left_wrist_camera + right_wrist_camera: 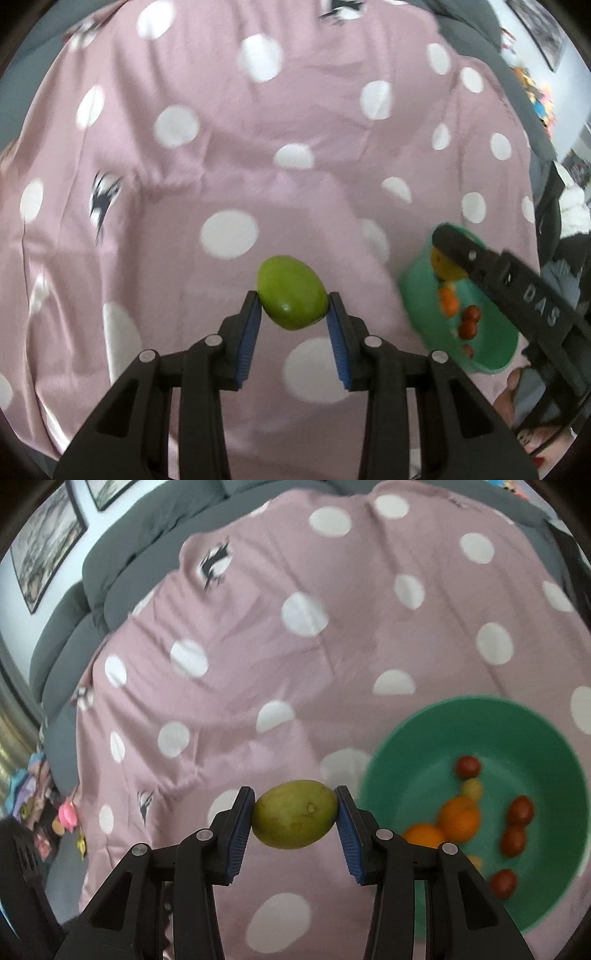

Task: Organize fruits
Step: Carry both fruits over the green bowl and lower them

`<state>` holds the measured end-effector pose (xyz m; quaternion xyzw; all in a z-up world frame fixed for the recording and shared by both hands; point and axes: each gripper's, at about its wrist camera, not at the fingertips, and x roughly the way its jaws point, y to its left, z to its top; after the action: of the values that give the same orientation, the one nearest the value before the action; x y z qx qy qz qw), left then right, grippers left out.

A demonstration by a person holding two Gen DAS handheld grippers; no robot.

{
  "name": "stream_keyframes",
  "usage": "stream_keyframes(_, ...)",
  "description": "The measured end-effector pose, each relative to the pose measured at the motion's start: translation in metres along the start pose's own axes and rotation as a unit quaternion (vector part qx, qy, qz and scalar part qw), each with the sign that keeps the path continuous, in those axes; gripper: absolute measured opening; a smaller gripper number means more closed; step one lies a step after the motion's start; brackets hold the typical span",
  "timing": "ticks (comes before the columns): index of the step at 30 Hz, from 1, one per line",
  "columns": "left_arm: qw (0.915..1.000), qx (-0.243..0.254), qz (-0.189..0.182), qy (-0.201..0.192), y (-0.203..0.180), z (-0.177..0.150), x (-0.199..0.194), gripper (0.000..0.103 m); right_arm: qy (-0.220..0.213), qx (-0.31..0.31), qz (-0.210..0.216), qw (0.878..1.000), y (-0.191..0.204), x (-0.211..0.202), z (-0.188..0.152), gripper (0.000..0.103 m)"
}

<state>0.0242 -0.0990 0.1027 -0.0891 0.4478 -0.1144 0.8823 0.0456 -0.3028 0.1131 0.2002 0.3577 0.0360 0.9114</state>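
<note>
My left gripper [291, 306] is shut on a bright green fruit [291, 297] and holds it above the pink dotted cloth [258, 155]. My right gripper [295, 814] is shut on a yellow-green fruit [294, 814], just left of the green bowl [436, 723]. The bowl holds two oranges [460, 818], several small red fruits [520, 810] and a small yellow one [472, 788]. In the left wrist view the bowl [417, 295] sits at the right, partly hidden by the black body of the right gripper [517, 291].
The pink cloth [332, 646] with white dots covers a grey sofa [122, 554]. Framed pictures [44, 542] hang on the wall at the left. Colourful toys [40, 805] lie on the floor at the left.
</note>
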Motion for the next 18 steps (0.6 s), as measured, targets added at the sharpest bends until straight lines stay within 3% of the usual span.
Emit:
stream_keyframes(9, 0.9981, 0.049, -0.024, -0.029, -0.056, 0.033, 0.008, 0.036, -0.048, 0.041, -0.053, 0.997, -0.046, -0.036, 0.012, 0.046)
stream_keyframes(18, 0.9941, 0.082, -0.070, -0.011, -0.104, 0.030, 0.032, 0.036, -0.061, 0.080, -0.089, 0.991, -0.085, -0.051, 0.013, 0.046)
